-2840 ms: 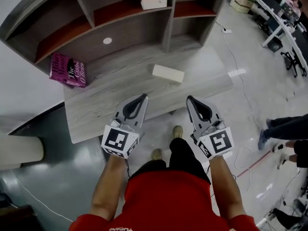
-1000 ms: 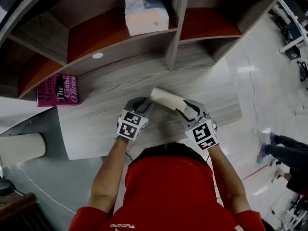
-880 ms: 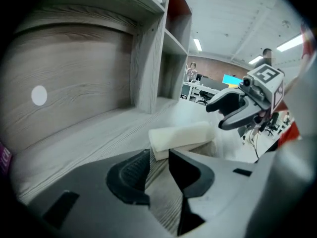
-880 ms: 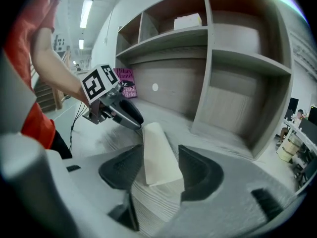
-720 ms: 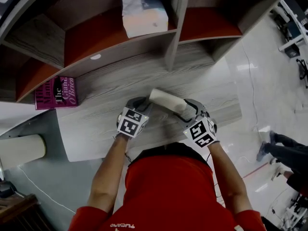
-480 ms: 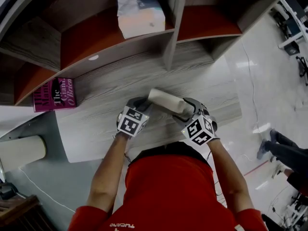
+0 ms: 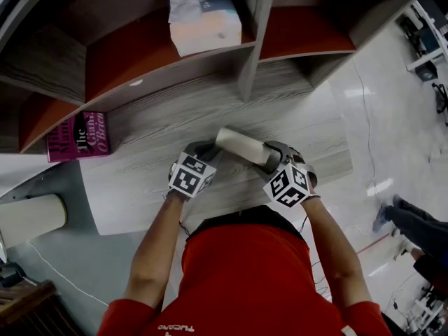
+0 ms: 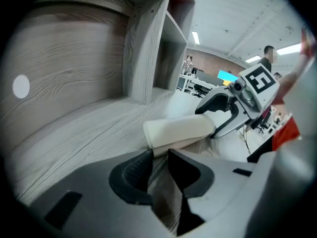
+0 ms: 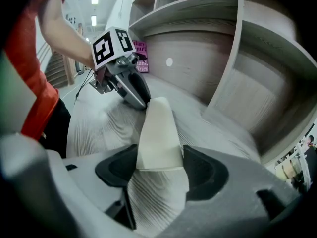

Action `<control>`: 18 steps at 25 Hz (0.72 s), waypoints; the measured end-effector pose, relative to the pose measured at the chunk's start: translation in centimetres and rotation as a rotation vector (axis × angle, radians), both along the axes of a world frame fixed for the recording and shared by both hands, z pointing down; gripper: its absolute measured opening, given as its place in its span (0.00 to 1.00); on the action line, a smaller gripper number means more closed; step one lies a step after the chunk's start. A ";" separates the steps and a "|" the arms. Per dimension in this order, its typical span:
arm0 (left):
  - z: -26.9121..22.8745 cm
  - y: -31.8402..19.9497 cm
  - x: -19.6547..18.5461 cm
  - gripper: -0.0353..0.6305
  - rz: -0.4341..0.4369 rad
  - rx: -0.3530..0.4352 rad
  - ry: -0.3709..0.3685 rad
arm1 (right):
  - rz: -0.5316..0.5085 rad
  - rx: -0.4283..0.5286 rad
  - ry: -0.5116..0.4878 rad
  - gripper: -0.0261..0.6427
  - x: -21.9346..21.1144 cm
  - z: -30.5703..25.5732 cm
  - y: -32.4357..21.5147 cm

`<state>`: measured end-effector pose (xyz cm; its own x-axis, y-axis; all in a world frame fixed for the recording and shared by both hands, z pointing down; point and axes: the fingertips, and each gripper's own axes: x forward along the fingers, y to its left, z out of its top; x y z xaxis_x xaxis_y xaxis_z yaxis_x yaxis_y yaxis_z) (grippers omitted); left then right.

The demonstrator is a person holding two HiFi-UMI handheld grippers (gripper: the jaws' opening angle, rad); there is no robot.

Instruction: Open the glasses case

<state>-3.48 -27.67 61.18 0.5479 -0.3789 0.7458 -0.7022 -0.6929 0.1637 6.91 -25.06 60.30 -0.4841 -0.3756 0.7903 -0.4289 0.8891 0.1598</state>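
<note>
A cream glasses case [image 7: 241, 147] lies closed on a grey wood desk [image 7: 140, 180], mid-desk and towards the near edge. Its right end sits between the jaws of the right gripper [image 7: 269, 155], which have just been closing and now press on its sides. The left gripper [image 7: 210, 149] has just narrowed its jaws to a slim gap with nothing between, tips against the case's left end. A pink book [image 7: 78, 136] lies far left. A tissue pack [image 7: 204, 16] sits on the shelf beyond.

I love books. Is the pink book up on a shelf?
No, the pink book lies on the desk, below the shelves.
</note>
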 end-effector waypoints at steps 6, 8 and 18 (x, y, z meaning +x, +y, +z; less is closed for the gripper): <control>0.0 0.1 0.0 0.19 0.014 -0.006 -0.008 | 0.024 -0.101 -0.095 0.47 0.1 -0.7 -0.4; 0.0 0.0 0.0 0.19 0.020 -0.011 -0.009 | 0.050 -0.144 -0.152 0.47 0.2 -1.0 -0.7; 0.1 0.1 0.0 0.19 0.032 -0.032 -0.028 | 0.171 -0.210 -0.343 0.32 1.8 -3.6 -3.5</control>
<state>-3.50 -27.60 61.27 0.5384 -0.3371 0.7723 -0.6841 -0.7101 0.1669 8.73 -28.52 56.66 -0.6769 -0.3217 0.6620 -0.5696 0.7986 -0.1945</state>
